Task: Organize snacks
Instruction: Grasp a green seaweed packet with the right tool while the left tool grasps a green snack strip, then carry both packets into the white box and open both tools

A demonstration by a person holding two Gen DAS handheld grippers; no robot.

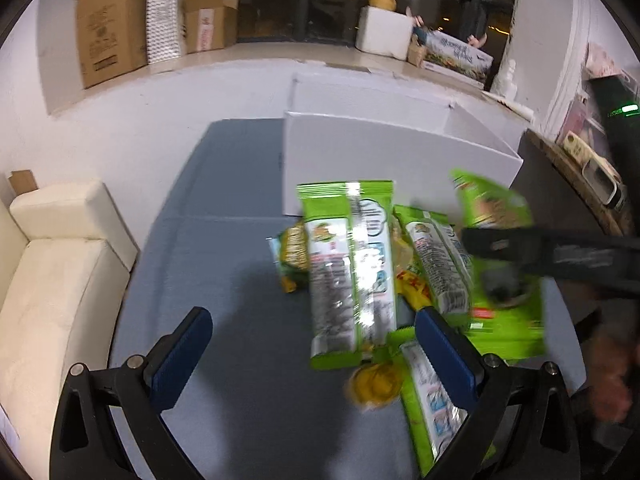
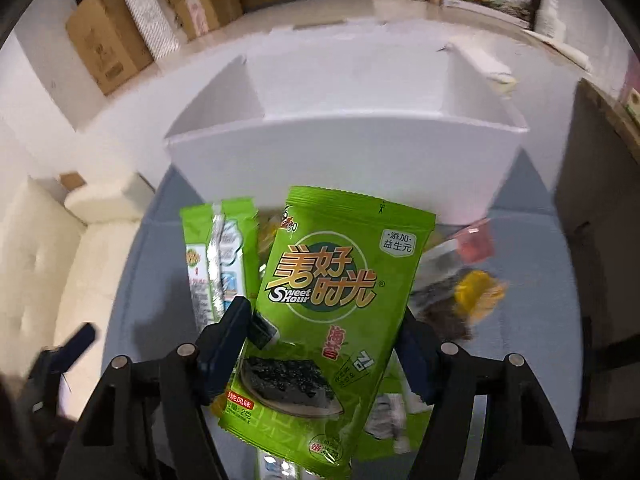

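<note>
Two pairs of tongs work over a blue-grey desk [image 1: 224, 216] strewn with snack packets. The right tongs [image 2: 324, 344] are clamped on a green seaweed packet [image 2: 340, 300] marked "Sweet Hour", gripping it by its lower half so that it stands up and leans slightly, its printed face toward the right wrist camera. It is lifted clear of the desk, in front of a white divided box [image 2: 344, 152] that sits at the far side of the desk. In the left wrist view this same packet [image 1: 492, 200] shows as a blurred green shape above the dark fingers of the right tongs [image 1: 516, 248], near the box's front wall [image 1: 380, 160].

The left tongs [image 1: 316, 352] are spread wide apart and grip nothing; one blue pad [image 1: 184, 356] hangs over bare desk, the other [image 1: 448, 356] over the edge of the snack pile. That pile holds a long green-and-white packet [image 1: 352, 272] lying lengthwise toward the box, a second one like it [image 1: 440, 264] just beside, a third [image 1: 428, 400] partly under the pad, and a yellow wrapped snack [image 1: 376, 384] touching it. A further yellow snack [image 2: 476, 292] lies to the right of the held packet. A cream sofa [image 1: 52, 280] stands to the left of the desk, and cardboard boxes [image 1: 112, 24] sit on a ledge behind.
</note>
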